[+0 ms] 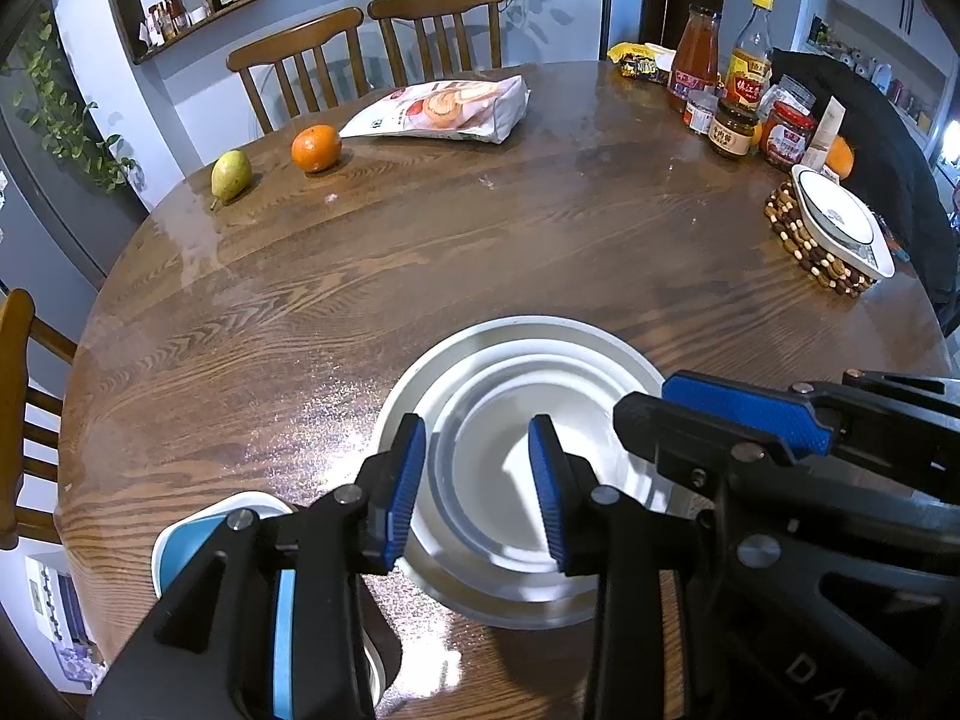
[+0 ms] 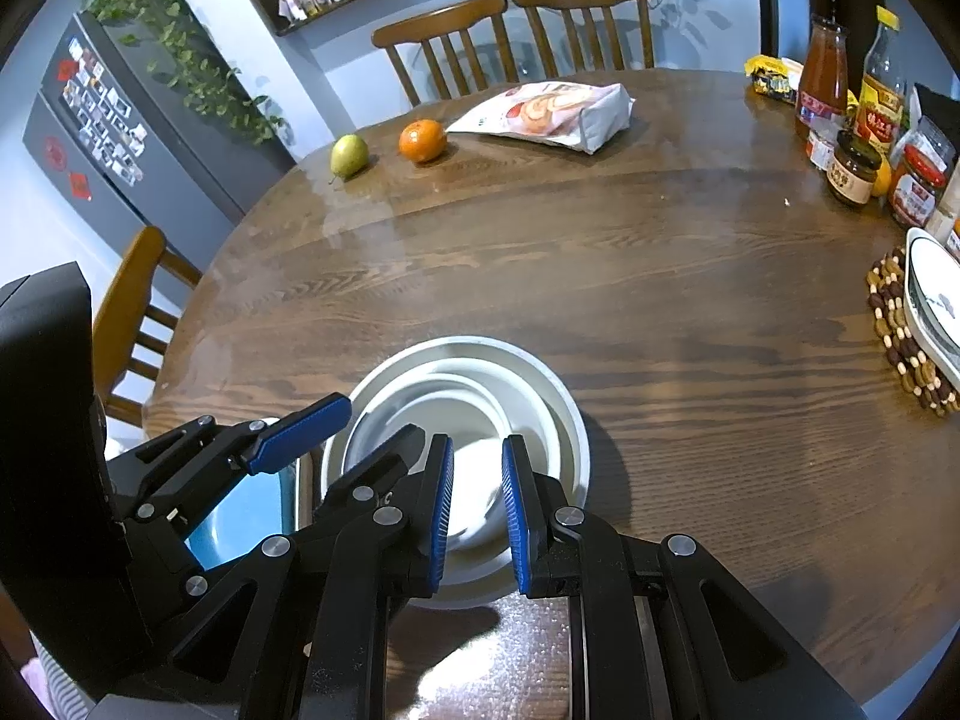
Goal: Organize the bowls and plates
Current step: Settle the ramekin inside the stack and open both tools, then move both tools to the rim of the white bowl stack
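A stack of nested white plates and bowls sits near the front edge of the round wooden table; it also shows in the right wrist view. My left gripper hovers over the stack, open and empty. My right gripper hovers over the same stack from the right, open and empty, and shows in the left wrist view. A blue-rimmed bowl lies under the left gripper at the table's front left, also in the right wrist view. A white square dish rests on a beaded trivet at the right.
A pear, an orange and a snack bag lie at the far side. Sauce bottles and jars stand at the far right. Wooden chairs surround the table.
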